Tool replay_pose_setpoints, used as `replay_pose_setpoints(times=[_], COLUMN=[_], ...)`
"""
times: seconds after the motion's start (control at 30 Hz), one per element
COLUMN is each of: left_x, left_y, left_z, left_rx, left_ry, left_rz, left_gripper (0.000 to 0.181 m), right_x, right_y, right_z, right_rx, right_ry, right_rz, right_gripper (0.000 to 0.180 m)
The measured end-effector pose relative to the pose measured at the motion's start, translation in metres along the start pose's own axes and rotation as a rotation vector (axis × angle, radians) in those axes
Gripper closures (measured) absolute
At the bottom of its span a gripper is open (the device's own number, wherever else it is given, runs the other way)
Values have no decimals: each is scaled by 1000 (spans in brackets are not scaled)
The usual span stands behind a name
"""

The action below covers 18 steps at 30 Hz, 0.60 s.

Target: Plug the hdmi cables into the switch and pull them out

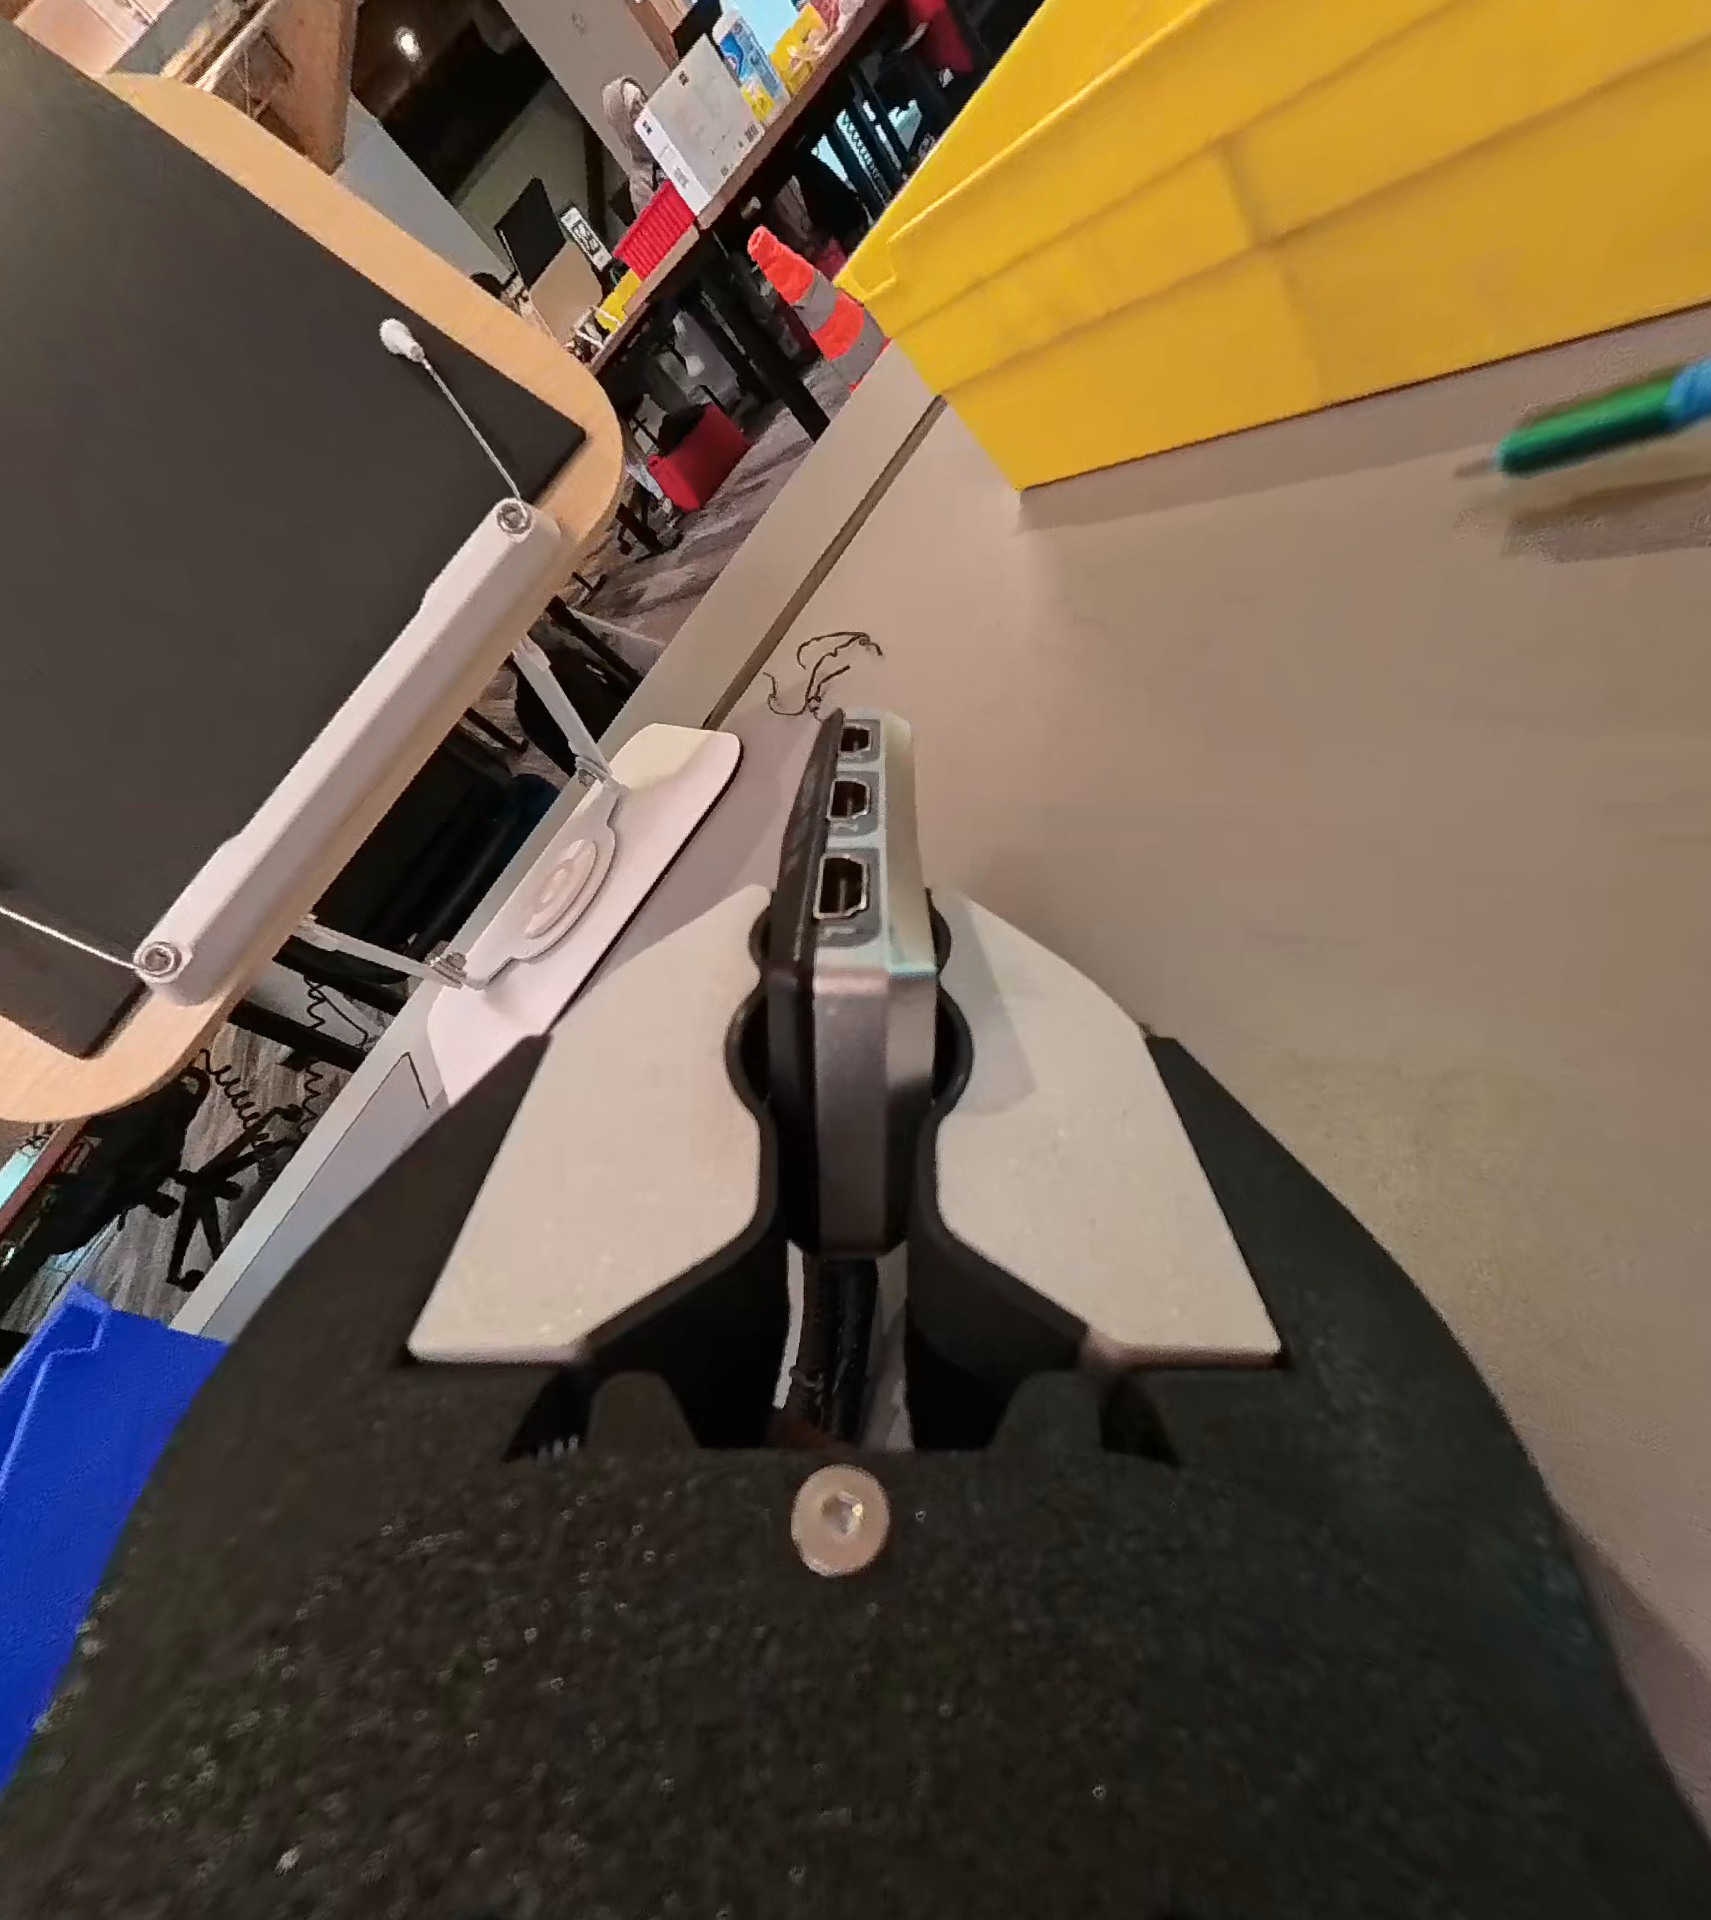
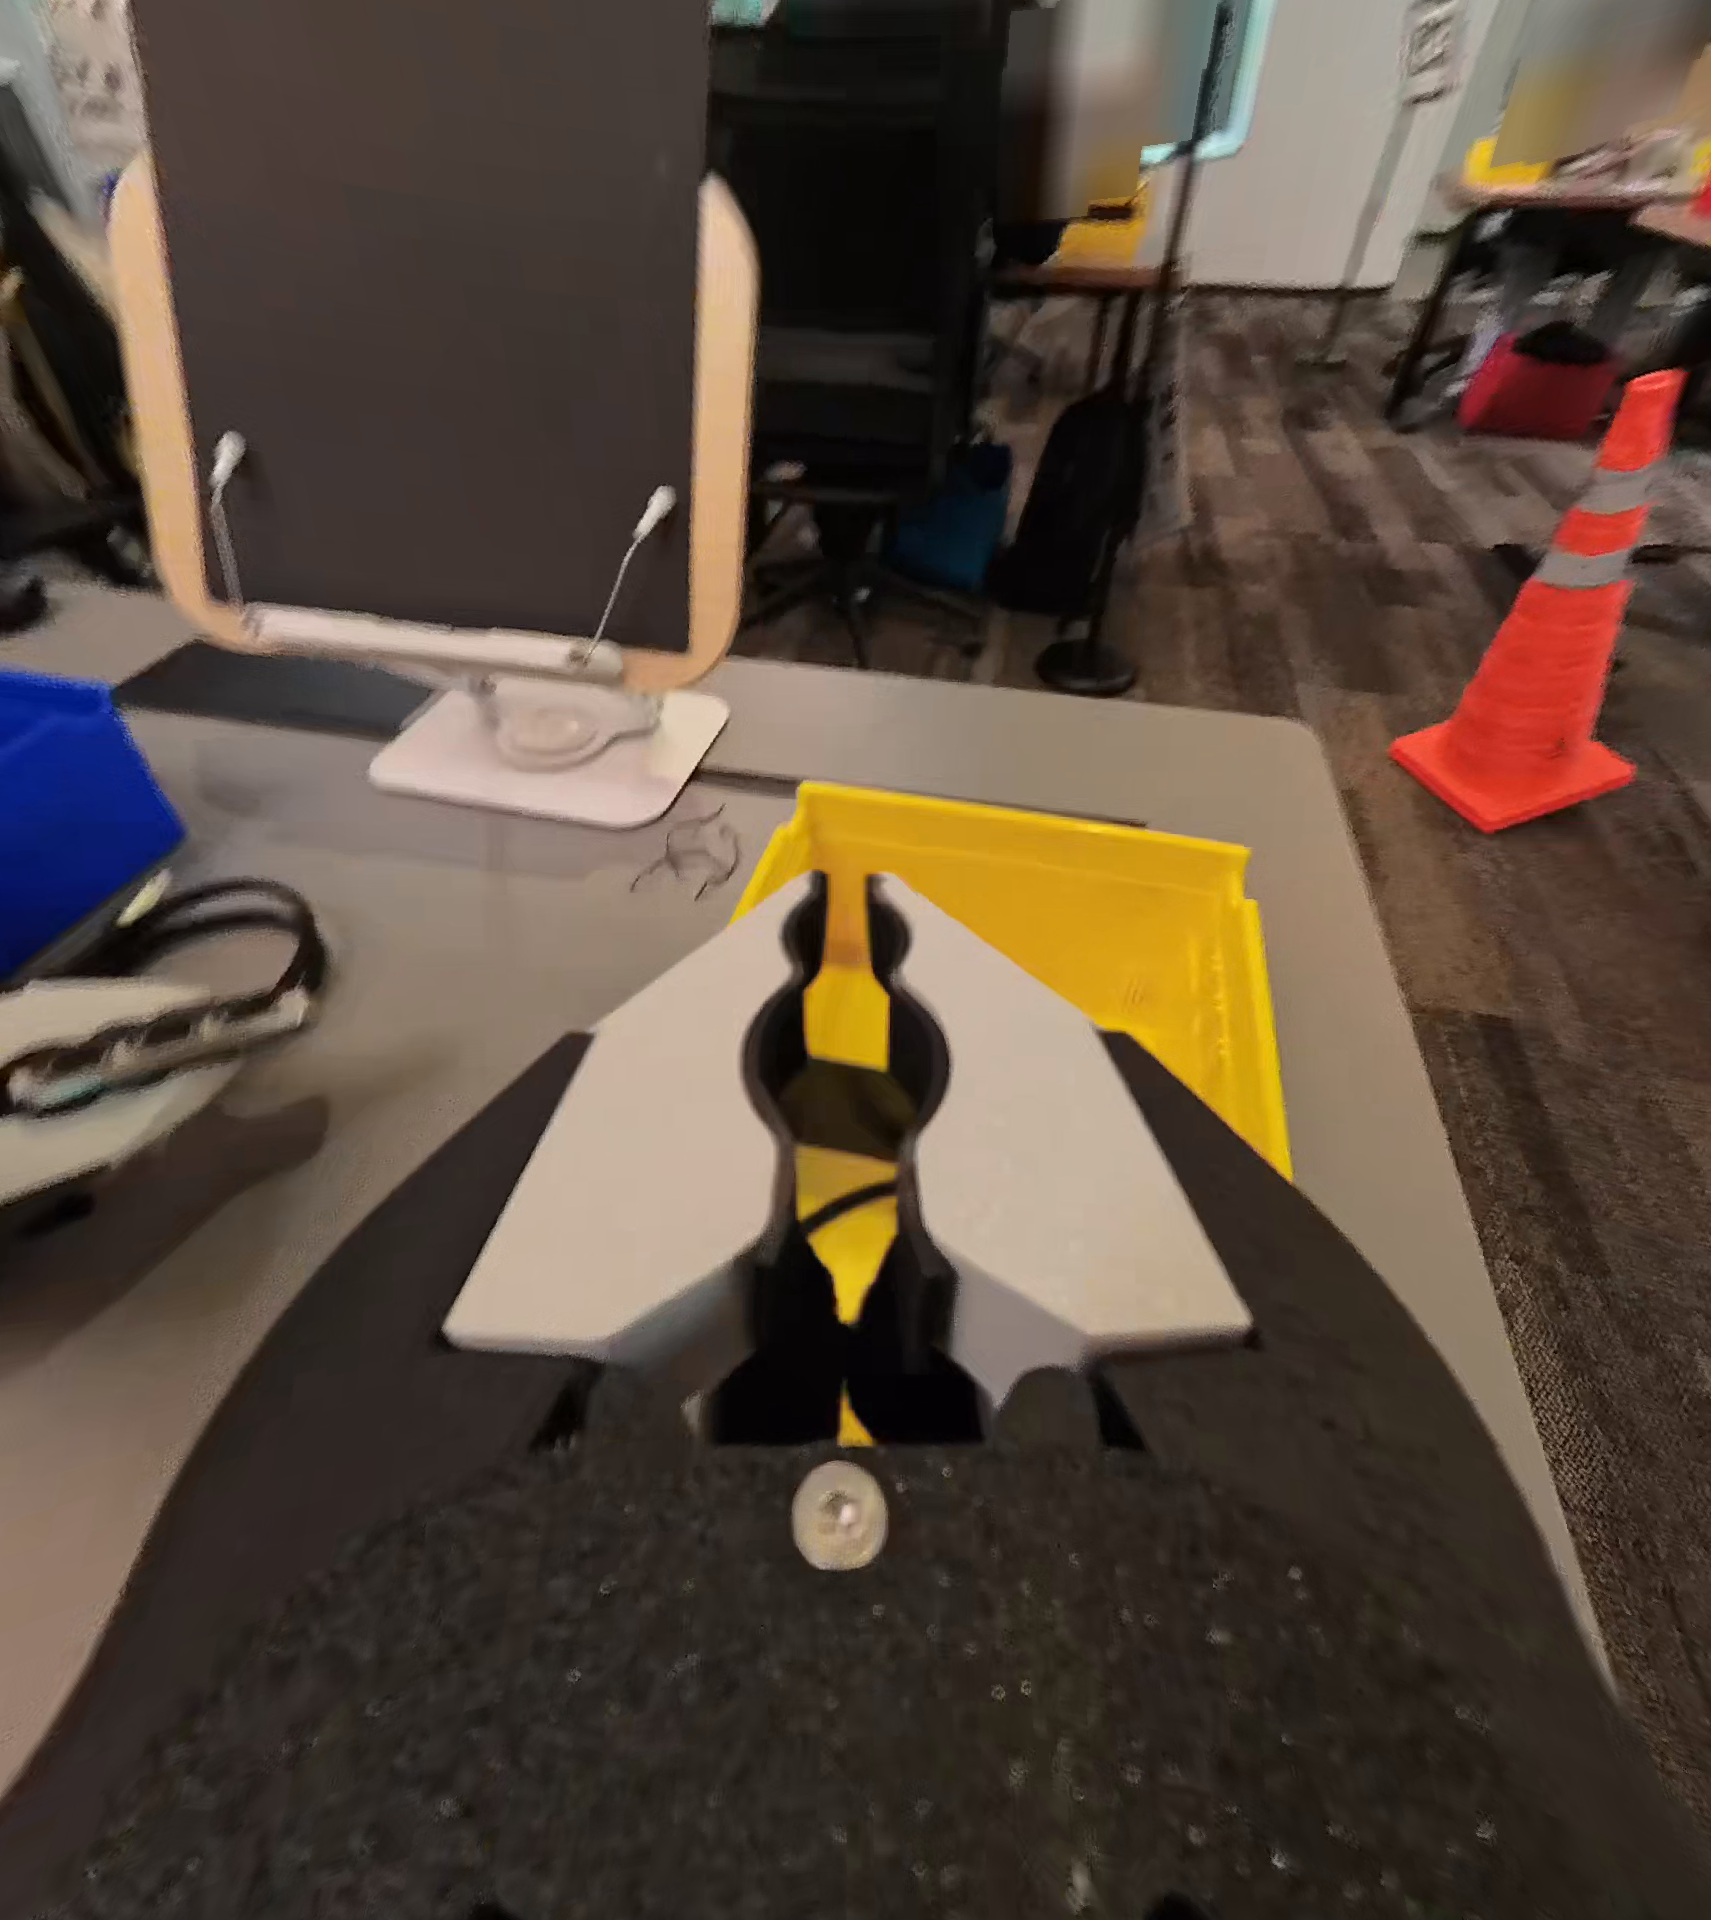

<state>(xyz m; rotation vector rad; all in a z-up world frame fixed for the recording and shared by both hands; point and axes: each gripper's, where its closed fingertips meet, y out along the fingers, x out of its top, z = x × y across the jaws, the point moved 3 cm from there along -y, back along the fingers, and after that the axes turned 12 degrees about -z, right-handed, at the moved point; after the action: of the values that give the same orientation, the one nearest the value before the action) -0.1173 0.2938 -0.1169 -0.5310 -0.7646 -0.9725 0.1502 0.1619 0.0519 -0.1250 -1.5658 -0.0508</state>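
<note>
Your left tongs are pinching the slim grey metal HDMI switch on edge, its row of three empty ports facing away from you toward the far table edge. A black braided cable runs back from the switch between the fingers. To your right the grey table lies bare up to the wall of the yellow plastic bin; a blurred green and blue plug hangs over the table near that wall.

Your right tongs hover over the yellow plastic bin, fingers slightly apart with a narrow gap and nothing between them. A thin dark cable lies inside the bin below them. The bin sits close to the table's right edge, with carpeted floor beyond and an orange traffic cone standing well clear.

Toward the far edge stands a wood-framed dark panel on a white stand, with a small tangle of dark thread on the table just before its base. A blue plastic bin occupies the left side. The other tongs appear blurred at the left, beside a looped black cable.
</note>
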Motion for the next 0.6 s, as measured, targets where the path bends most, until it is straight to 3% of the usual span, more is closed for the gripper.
replay_pose_setpoints(times=[0.13, 0.3, 0.43, 0.5, 0.6], left_x=[-2, -2, -2, -2, -2], left_y=[0, 1, 1, 1, 1], left_z=[-1, -4, -5, -6, -7], left_rx=[-12, -17, -21, -24, -30], left_ry=[3, 29, 30, 30, 37], left_rz=[11, 20, 19, 21, 22], left_gripper=[158, 159, 158, 158, 158], right_x=[-28, -111, -177, -194, -204], right_y=[-28, -85, -122, -131, -126], right_z=[14, 41, 14, 3, 1], right_rx=[132, 252, 16, -54, -57], right_ry=[-30, 83, 92, 231, 436], right_rz=[160, 328, 445, 476, 427], right_gripper=[146, 117, 110, 102, 110])
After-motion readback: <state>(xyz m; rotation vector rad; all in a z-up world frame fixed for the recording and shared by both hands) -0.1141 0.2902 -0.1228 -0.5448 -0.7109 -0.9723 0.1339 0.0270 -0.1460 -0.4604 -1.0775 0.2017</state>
